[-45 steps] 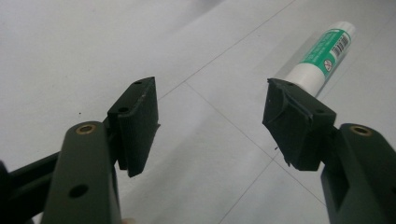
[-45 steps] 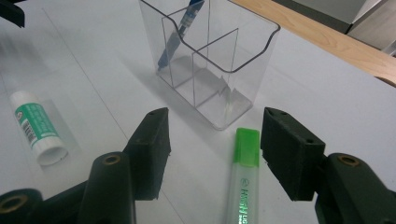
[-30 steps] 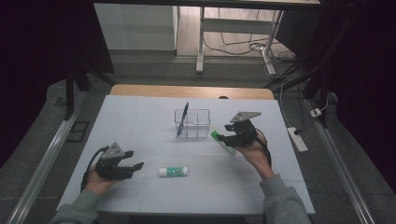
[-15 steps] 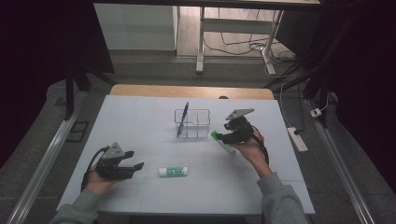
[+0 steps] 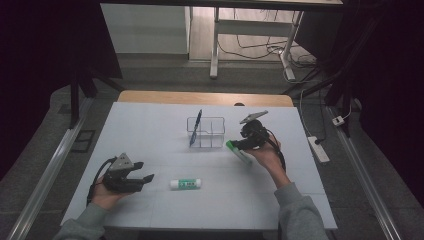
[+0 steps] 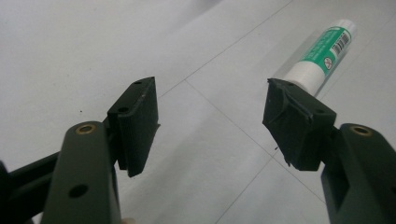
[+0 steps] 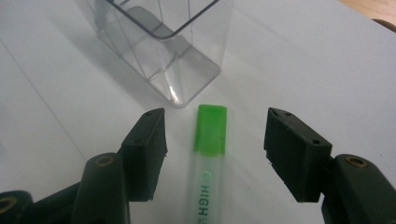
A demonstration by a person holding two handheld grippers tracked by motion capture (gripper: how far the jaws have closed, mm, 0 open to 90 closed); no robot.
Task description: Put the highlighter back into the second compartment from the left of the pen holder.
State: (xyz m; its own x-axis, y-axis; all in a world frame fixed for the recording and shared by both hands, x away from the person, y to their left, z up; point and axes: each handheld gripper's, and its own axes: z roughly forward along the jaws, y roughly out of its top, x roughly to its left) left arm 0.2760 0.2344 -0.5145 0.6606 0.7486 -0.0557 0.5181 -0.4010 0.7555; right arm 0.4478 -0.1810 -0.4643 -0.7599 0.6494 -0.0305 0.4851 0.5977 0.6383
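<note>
Highlighter: lying flat on the white table, green cap pointing toward the clear organizer; cap end sitting just short of the organizer's near right corner, not touching it.
Right gripper: jaws standing wide apart, straddling the highlighter with a gap on either side (nothing gripped); sitting right of centre in the high view.
Organizer: standing mid-table, a blue pen leaning in its left compartment.
Left gripper: jaws spread wide and holding nothing; resting at the near left.
Glue stick: lying on its side just right of the left gripper, well apart from the highlighter.
</note>
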